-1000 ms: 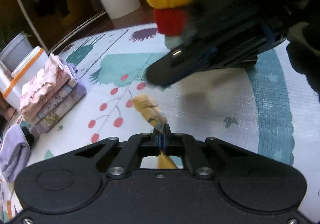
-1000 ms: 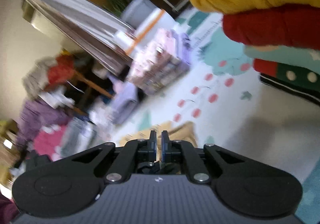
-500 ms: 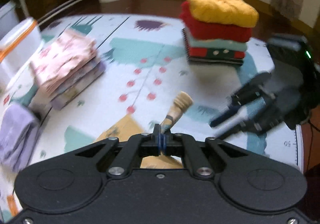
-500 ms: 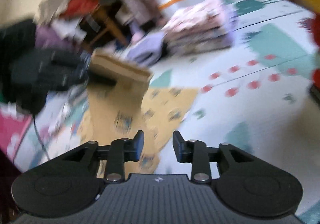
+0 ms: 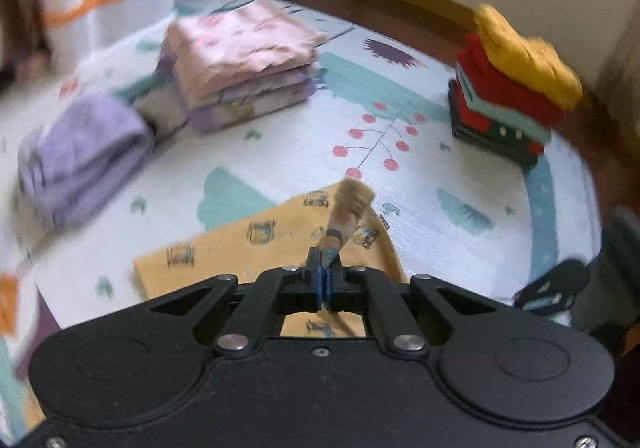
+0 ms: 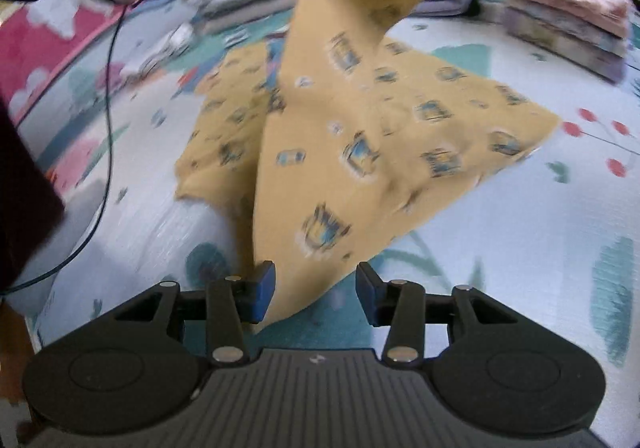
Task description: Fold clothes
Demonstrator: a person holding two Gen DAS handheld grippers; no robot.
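Left gripper [image 5: 325,268]: jaws pressed together, pinching a bunched edge of the yellow printed garment [image 6: 360,136], which was lifted at that point and draped down onto the play mat [image 6: 520,228]. Right gripper [image 6: 315,284]: jaws spread, the garment's lower corner hanging between them, contact unclear.

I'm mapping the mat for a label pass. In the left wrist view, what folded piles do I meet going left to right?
Purple bundle → pink pile → yellow-topped pile.
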